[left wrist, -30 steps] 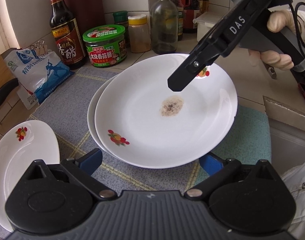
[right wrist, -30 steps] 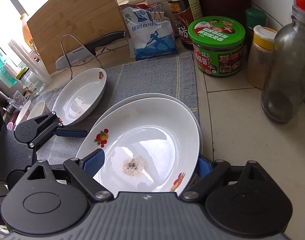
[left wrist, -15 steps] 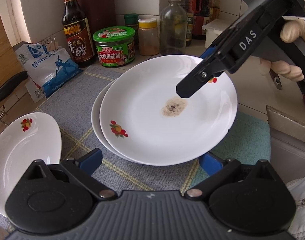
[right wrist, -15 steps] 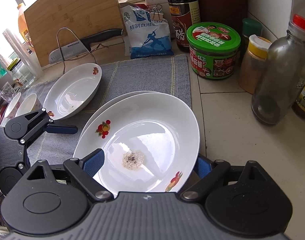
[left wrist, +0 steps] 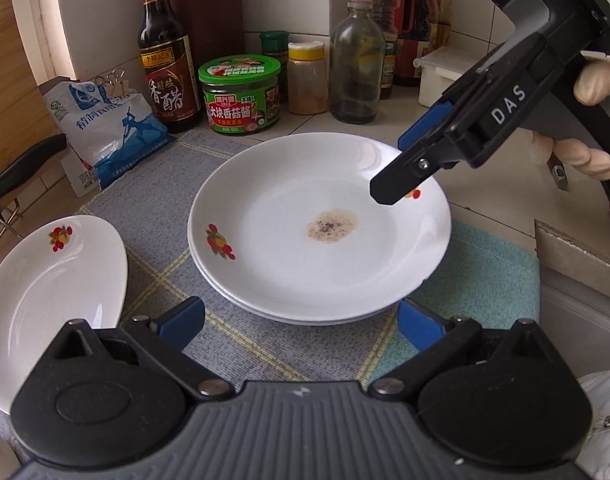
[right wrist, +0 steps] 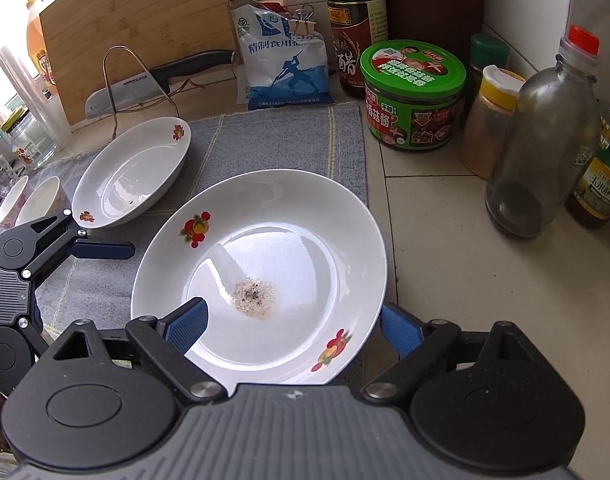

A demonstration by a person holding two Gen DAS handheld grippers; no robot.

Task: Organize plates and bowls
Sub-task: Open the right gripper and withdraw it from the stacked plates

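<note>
Two white round ceramic plates with fruit prints [left wrist: 265, 264] lie stacked on the grey woven mat with yellow lines [left wrist: 153, 200] at the middle of the table; the top one carries a brownish speckled stain [left wrist: 332, 226] at its centre. Far left, a third white fruit-print plate [left wrist: 45, 300] rests on the same mat, apart from the stack. Nearest the left wrist camera, the left gripper [left wrist: 301, 320] has its jaws wide, blue pads either side of the stack's near edge, empty. Behind the stack stand a dark vinegar bottle [left wrist: 165, 64], a green-lidded sauce jar [left wrist: 241, 96] and a clear glass bottle with a red cap [left wrist: 355, 60]. At right, the right gripper [right wrist: 293, 326] hovers over the stack's far-right rim, jaws spread wide, holding nothing
</note>
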